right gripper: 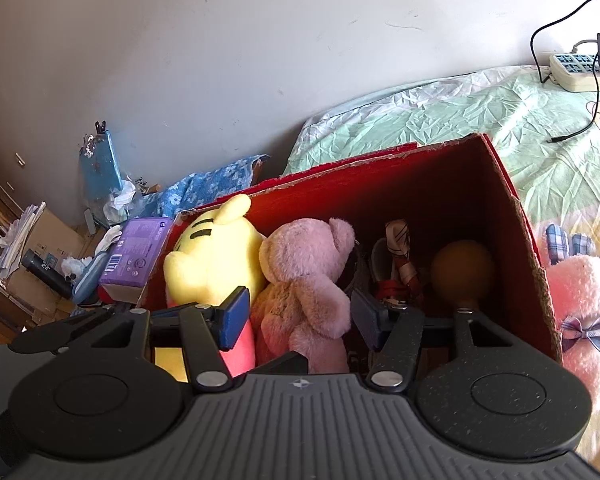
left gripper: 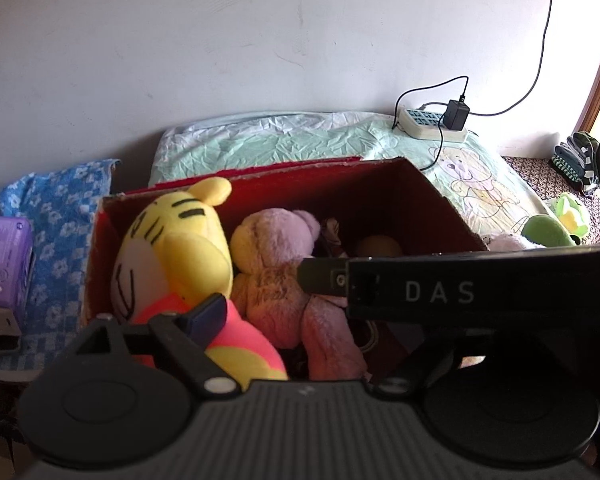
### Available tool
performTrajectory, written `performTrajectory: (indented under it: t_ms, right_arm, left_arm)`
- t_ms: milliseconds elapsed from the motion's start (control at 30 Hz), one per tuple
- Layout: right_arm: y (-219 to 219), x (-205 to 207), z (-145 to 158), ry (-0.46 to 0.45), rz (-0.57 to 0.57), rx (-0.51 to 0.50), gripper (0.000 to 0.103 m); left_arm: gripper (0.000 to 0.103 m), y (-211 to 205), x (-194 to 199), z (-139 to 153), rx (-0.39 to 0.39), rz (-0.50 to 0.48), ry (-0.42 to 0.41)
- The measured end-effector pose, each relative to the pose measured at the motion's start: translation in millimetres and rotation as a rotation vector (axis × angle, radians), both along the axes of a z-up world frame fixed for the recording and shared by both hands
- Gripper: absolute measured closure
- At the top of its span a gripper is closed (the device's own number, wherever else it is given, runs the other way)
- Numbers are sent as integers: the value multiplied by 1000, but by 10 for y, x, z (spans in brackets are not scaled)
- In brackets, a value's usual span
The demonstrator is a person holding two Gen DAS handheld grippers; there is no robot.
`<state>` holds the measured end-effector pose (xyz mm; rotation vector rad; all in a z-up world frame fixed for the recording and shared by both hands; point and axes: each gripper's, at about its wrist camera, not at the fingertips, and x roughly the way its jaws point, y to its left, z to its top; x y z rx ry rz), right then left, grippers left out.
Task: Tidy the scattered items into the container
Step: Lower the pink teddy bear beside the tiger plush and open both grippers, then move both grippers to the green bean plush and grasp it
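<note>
Here, in the left wrist view, the left gripper (left gripper: 278,304) hangs over the open red cardboard box (left gripper: 428,196) standing on a bed with a pale green cartoon-print sheet (left gripper: 300,140). Only its left blue pad shows clearly; the right gripper's black body crosses in front, so I cannot tell how the jaws stand. Inside the box lie a yellow striped plush tiger (left gripper: 176,248) and a pink-and-tan plush bear (left gripper: 276,256). A green plush toy (left gripper: 548,230) lies on the bed to the right of the box, near a white power strip (left gripper: 428,124) by the wall. In the right wrist view, the right gripper (right gripper: 300,316) has its 2 blue pads spread apart on either side of the bear's body, holding nothing. A brown ball (right gripper: 462,268) rests deeper in the box, and a pink fluffy plush with a plaid bow (right gripper: 580,300) lies outside, touching the box's right wall.
</note>
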<state>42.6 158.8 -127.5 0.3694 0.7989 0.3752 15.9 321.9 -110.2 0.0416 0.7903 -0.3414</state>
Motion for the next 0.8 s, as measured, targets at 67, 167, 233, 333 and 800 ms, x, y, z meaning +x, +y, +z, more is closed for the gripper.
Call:
performTrajectory:
  t_ms: [67, 167, 233, 333, 800]
  right_arm:
    - [-9, -50, -1, -3, 5, 9, 43]
    - [-19, -144, -17, -9, 14, 29, 43]
    - [-49, -196, -19, -15, 17, 49, 43]
    - [-116, -267, 3, -29, 24, 73, 43]
    - [-1352, -739, 188, -66, -79, 67, 43]
  left_arm:
    - [13, 21, -54, 18, 8, 20, -8]
    - [12, 54, -124, 48, 21, 41, -9]
    - [12, 40, -186, 78, 37, 53, -18]
    - [12, -45, -293, 146, 70, 68, -48]
    - [13, -1338, -856, 415, 41, -195, -216]
